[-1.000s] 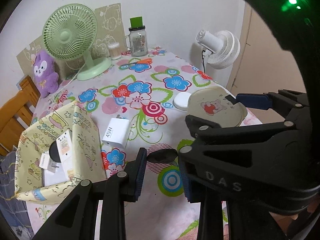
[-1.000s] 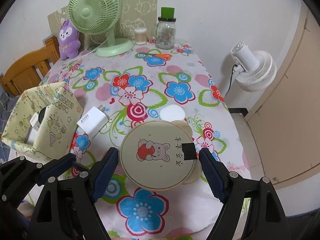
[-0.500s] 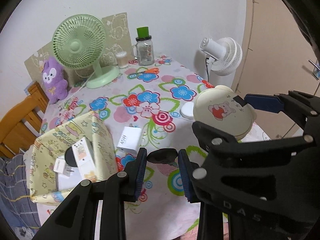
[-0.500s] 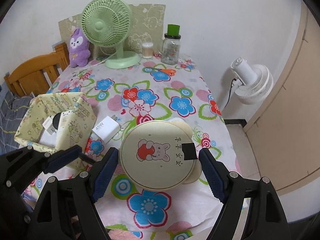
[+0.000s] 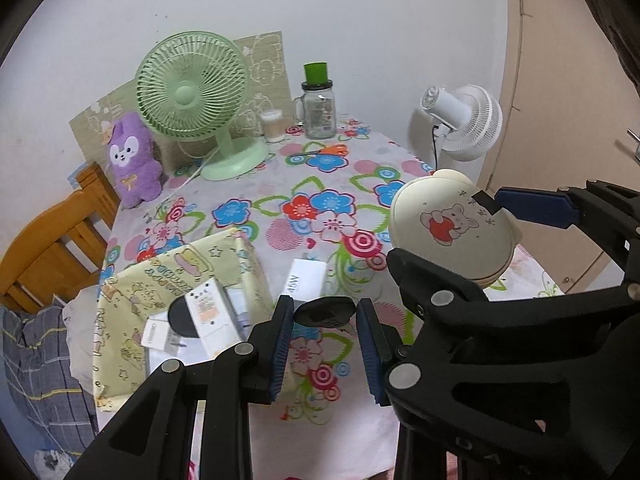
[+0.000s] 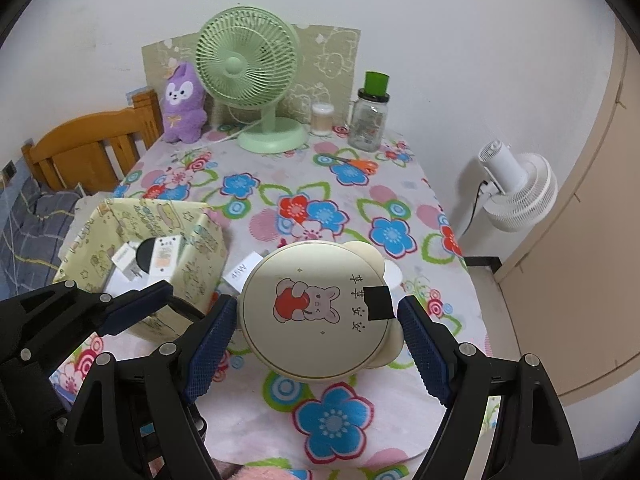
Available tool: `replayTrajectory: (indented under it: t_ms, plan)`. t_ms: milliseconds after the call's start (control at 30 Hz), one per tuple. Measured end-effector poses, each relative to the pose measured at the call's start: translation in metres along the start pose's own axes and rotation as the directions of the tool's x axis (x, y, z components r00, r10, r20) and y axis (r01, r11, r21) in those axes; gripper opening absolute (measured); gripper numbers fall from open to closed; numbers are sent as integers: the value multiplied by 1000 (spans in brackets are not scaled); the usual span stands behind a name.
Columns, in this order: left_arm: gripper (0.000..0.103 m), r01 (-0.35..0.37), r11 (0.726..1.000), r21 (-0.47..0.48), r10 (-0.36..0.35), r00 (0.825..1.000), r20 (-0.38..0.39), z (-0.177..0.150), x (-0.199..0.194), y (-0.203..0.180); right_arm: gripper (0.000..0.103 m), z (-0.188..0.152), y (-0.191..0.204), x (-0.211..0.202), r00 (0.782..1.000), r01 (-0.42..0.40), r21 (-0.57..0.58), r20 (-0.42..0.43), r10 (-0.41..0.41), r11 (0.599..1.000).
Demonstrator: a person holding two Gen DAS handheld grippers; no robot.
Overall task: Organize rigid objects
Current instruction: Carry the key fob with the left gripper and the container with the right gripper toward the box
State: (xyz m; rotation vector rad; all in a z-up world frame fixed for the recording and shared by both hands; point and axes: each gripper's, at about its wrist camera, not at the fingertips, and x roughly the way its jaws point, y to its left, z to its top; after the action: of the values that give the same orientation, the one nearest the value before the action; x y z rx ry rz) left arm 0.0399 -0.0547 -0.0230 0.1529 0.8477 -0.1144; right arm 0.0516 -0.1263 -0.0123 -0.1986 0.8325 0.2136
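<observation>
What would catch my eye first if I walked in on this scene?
Probably the round cream case with a cartoon rabbit, held between the right gripper's blue-padded fingers above the loud flowered tablecloth. Next, the mint-green fan and purple plush toy at the table's far end by the wall. The left gripper pinches a small black oval object near a yellow patterned box of oddments.

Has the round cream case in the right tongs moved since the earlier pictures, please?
Yes: the round cream case has risen off the floral tablecloth and drawn back from the green fan.
</observation>
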Motion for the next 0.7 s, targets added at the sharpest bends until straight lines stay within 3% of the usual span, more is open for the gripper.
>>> replayTrajectory:
  t_ms: [700]
  plan:
    - [32, -44, 998, -42, 43, 999, -16, -10, 10, 68, 83, 24, 65, 25, 999, -43, -33, -25, 42, 999]
